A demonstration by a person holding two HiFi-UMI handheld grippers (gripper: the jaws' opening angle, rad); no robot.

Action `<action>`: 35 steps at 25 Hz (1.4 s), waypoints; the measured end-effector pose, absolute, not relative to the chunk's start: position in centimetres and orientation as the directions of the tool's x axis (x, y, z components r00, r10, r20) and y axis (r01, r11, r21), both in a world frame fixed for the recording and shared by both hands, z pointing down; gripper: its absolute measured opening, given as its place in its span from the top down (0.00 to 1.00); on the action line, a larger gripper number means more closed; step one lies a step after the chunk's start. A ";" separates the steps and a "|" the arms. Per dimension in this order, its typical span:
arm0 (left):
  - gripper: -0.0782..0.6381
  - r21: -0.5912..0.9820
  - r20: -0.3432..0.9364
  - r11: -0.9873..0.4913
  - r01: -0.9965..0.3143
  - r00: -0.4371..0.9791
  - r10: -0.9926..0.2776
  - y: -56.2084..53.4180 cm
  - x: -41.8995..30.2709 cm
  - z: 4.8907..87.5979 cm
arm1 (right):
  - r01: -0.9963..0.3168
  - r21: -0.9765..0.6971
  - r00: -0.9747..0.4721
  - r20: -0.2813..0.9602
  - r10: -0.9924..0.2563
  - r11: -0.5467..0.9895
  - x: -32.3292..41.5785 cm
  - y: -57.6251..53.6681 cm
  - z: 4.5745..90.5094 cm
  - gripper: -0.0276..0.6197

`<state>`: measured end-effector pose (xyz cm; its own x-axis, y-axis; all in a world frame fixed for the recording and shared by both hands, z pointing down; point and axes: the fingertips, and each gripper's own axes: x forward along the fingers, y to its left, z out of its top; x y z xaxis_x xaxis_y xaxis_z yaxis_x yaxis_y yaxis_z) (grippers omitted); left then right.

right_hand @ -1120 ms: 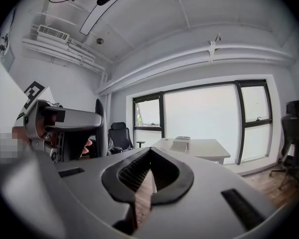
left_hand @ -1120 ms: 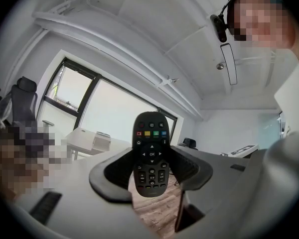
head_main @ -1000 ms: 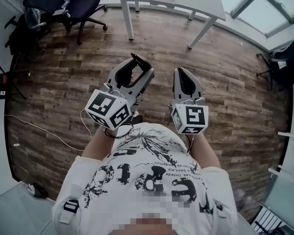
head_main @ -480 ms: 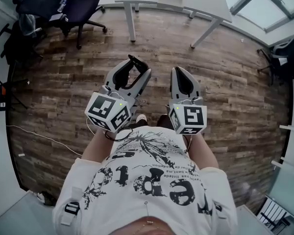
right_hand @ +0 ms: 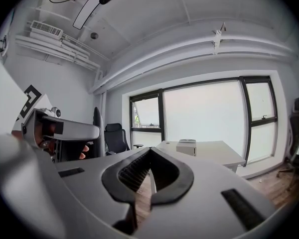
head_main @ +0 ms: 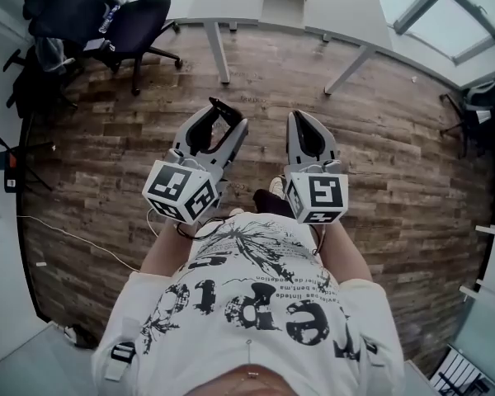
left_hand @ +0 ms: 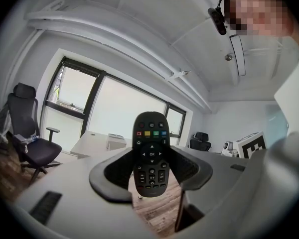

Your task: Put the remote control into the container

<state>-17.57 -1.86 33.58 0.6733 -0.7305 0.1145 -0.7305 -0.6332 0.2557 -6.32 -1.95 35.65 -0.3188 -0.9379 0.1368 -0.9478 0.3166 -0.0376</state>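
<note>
- The left gripper (head_main: 228, 119), a grey two-jaw tong with black ribbed pads, is clenched on a black plastic remote control (left_hand: 150, 152). Its jaws are parted only as far as the remote's width.
- The remote stands upright between the pads. Its lower half is pinched, and its rounded top rises clear above the jaws.
- The button face is turned toward the left gripper's camera. "OK" reads at the centre of the round pad, and a row of red, yellow, green and blue keys sits above it. The smaller key marks are too fine to read.
- The right gripper (right_hand: 149, 152) is squeezed fully together, its tips meeting with nothing between them.
- In the head view both grippers are held side by side, close in front of the person's chest, above the brown wood-plank floor (head_main: 379, 147).
- Each gripper carries a white cube with black square markers (head_main: 181, 190).
- The person's white T-shirt (head_main: 256, 304) bears black lettering, upside down and too warped to read.
- A white desk (head_main: 330, 7) stands well ahead, with a small white box (right_hand: 188, 146) on it.
</note>
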 end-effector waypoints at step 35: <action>0.57 0.260 0.128 -0.773 -0.579 0.814 -0.567 -30.0 -9.1 33.7 | -0.985 -0.016 -0.170 0.217 -0.961 0.170 0.1 -27.6 37.0 0.95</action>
<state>-9.09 -30.00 33.72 0.8140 -0.5667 0.1278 -0.5788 -0.7727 0.2605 0.12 -27.60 37.02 -0.1695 -0.9614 0.2168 -0.9853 0.1702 -0.0157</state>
